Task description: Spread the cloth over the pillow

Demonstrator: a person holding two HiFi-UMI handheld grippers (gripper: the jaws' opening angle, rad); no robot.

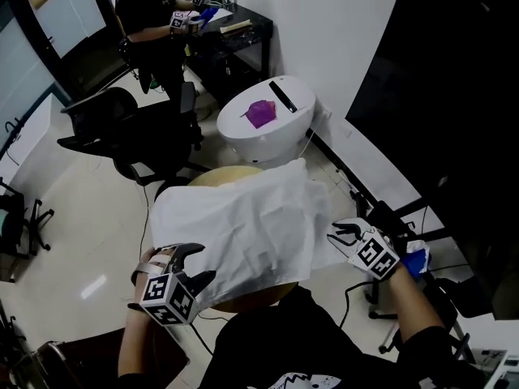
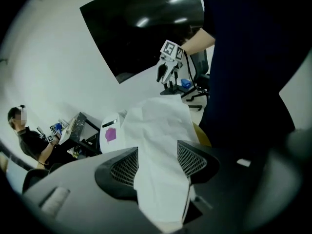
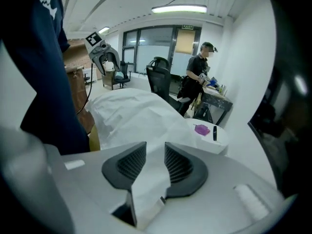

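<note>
Head view: white cloth (image 1: 243,225) is draping the tan pillow (image 1: 223,174) at centre; white round bin (image 1: 243,132) above is carrying a purple item (image 1: 260,112) on top | left gripper view: left gripper (image 1: 207,262) is pinching bunched cloth, jaws wide | right gripper view: right gripper (image 1: 334,232) is pinching the cloth edge, jaws narrow.

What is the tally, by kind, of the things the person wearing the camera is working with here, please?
Grippers: 2 (left gripper, right gripper)
White cloth: 1
Pillow: 1
Total: 4
</note>
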